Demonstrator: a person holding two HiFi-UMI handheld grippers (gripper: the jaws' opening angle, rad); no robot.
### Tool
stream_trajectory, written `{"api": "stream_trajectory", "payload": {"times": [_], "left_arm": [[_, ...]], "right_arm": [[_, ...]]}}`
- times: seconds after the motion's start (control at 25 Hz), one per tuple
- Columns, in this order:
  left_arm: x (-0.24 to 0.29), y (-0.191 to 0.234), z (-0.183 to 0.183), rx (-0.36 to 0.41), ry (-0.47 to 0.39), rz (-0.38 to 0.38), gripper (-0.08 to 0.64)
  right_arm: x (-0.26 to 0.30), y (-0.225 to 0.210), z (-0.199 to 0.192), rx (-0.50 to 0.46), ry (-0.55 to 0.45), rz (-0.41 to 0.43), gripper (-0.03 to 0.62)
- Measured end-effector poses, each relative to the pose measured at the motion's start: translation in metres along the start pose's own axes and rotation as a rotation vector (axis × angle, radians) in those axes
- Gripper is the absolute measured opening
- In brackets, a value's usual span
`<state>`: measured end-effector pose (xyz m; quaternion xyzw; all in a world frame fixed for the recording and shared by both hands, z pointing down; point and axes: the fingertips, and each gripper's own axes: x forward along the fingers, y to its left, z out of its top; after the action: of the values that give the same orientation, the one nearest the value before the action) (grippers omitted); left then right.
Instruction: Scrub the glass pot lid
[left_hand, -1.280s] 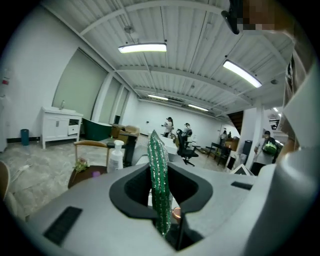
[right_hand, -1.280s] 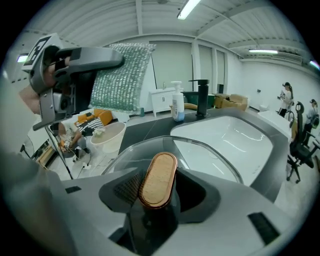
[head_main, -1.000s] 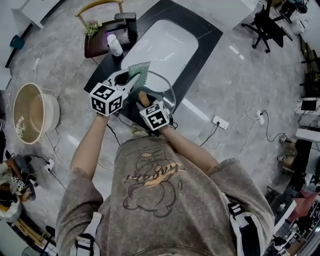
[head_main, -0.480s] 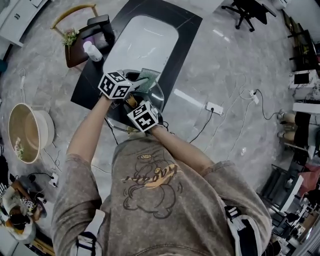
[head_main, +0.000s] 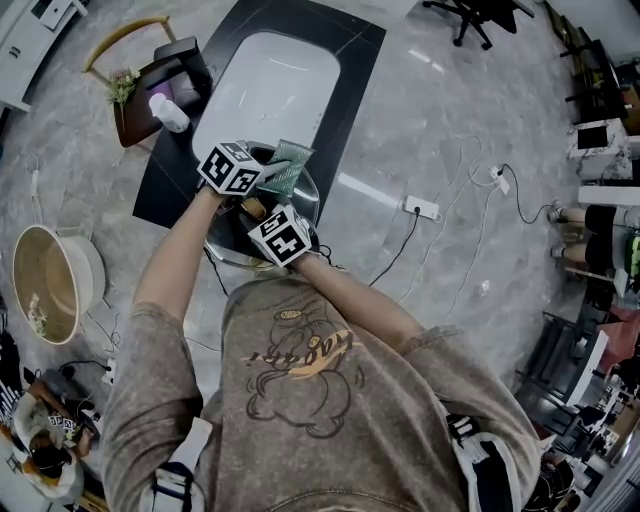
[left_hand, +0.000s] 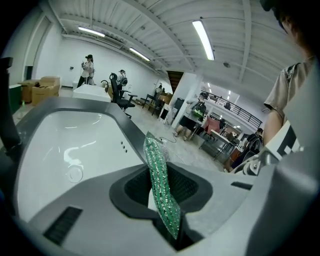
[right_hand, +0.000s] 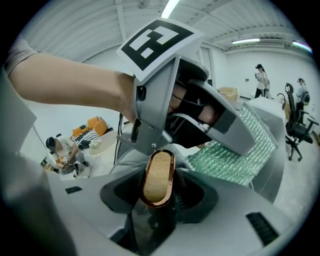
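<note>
Green scouring pad (left_hand: 159, 175) at the glass pot lid (head_main: 303, 203), centre of the head view
Scrubbing should go best with the pad laid flat and worked in overlapping circles while the lid is braced by its knob (right_hand: 157, 176). The left claw (left_hand: 167, 202) is clamped on the pad. The right claw (right_hand: 158, 192) has just been closing and grips the wood-topped knob between its jaws, above the dark worktop (head_main: 170, 185)

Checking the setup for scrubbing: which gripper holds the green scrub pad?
The left gripper: the green scrub pad is pinched between its jaws. The right gripper, jaws just closing further, grips the lid's knob.
</note>
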<state>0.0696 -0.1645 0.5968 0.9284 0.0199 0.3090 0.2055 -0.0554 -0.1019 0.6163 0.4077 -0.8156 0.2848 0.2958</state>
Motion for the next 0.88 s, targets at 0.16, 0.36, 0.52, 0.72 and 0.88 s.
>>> {"api": "stream_trajectory", "payload": {"times": [0.16,0.36,0.52,0.72,0.88], "left_arm": [[0.001,0.002,-0.009,0.041,0.054,0.022,0.083],[-0.006,0.014,-0.022,0.068,0.073,0.085,0.083],[-0.019,0.026,-0.027,0.067,0.068,0.129,0.083],[-0.038,0.038,-0.035,0.056,0.065,0.182,0.083],[-0.057,0.047,-0.043,0.047,0.060,0.236,0.083]], "right_arm": [[-0.002,-0.002,0.001,0.000,0.000,-0.002,0.199],[0.001,-0.002,0.000,-0.006,0.002,-0.001,0.199],[0.001,-0.002,0.002,-0.011,-0.003,-0.003,0.199],[0.002,-0.001,0.001,-0.010,0.001,0.009,0.199],[0.002,-0.002,0.000,-0.027,0.022,0.022,0.201]]}}
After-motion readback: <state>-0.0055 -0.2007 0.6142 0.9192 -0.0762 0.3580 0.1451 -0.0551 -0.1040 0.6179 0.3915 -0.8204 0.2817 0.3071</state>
